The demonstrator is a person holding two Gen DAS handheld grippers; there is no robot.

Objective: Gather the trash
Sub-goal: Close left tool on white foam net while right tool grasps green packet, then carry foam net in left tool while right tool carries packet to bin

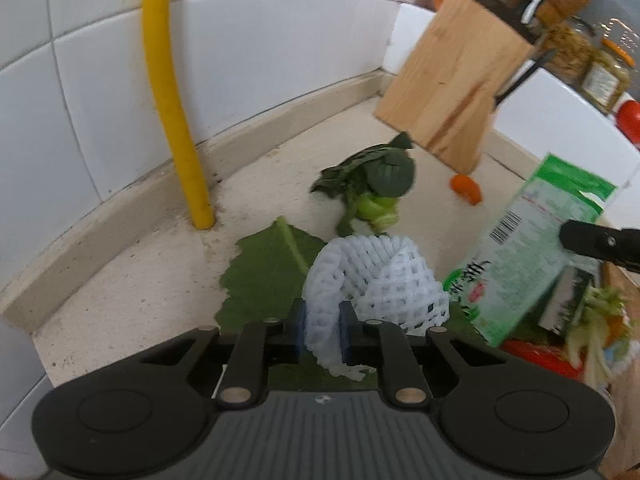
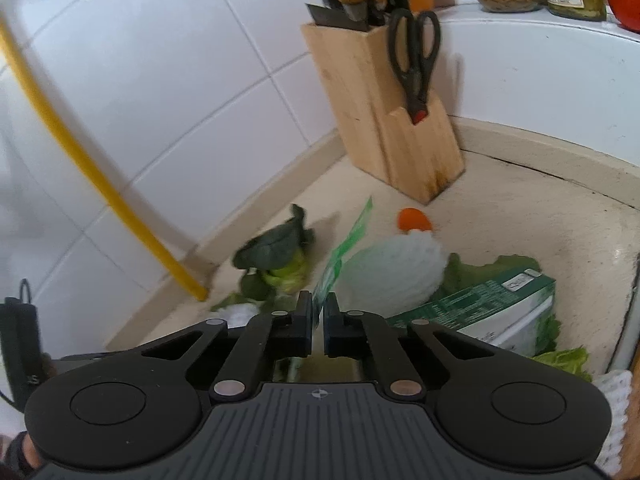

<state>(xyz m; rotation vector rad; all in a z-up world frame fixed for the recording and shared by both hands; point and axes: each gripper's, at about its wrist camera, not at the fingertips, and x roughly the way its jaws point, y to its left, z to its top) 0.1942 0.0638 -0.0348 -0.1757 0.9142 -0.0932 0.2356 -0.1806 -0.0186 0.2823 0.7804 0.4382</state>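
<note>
While the left gripper [image 1: 322, 330] pinches one end of a white foam fruit net [image 1: 372, 280] between its blue pads, its jaws standing only narrowly apart with the mesh squeezed between them, the rest of the net arches up and forward over a flat green leaf [image 1: 264, 276] that lies on the speckled beige counter [image 1: 132, 280]. The right gripper [image 2: 318, 322] has its jaws almost fully together on the thin edge of a green-and-white printed plastic wrapper [image 2: 344, 254], which stands up edge-on between the pads; in the left wrist view the same wrapper [image 1: 532, 248] hangs tilted to the right of the net, with one black finger [image 1: 596, 242] against it. Behind the net lies a dark green vegetable stub with a pale cut base [image 1: 372, 186], and further back a small orange peel scrap [image 1: 466, 188] sits near a pale wooden knife block [image 1: 452, 80] that holds black-handled scissors [image 2: 414, 60]. A yellow hose [image 1: 172, 92] runs down the white tiled wall [image 1: 248, 60] to the counter. A green carton [image 2: 488, 304] lies on lettuce leaves [image 2: 560, 360] to the right of the net
</note>
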